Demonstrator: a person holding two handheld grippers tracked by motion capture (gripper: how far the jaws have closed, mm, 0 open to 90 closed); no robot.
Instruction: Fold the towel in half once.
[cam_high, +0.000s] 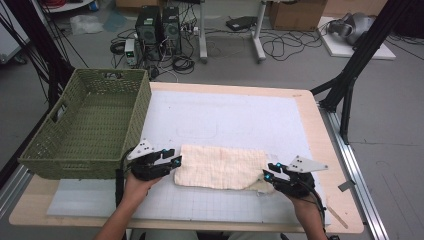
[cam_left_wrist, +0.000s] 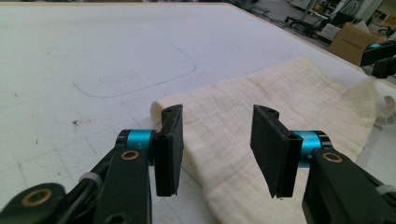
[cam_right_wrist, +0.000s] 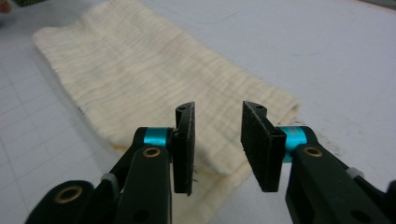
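Note:
A cream folded cloth (cam_high: 220, 167) lies flat on the white mat near the table's front edge. My left gripper (cam_high: 176, 161) sits at the cloth's left end with its jaws apart. In the left gripper view the cloth (cam_left_wrist: 280, 107) spreads beneath and beyond that gripper (cam_left_wrist: 218, 112), and neither pad touches it. My right gripper (cam_high: 270, 172) is at the cloth's right end, jaws also apart. In the right gripper view the cloth (cam_right_wrist: 140, 79) lies under the gripper (cam_right_wrist: 218, 108), and its pads stand free of the fabric.
A green woven basket (cam_high: 137, 120) stands at the table's left side, just behind my left hand. The white gridded mat (cam_high: 225, 120) stretches behind the cloth. My right gripper (cam_left_wrist: 380, 58) shows far off in the left gripper view.

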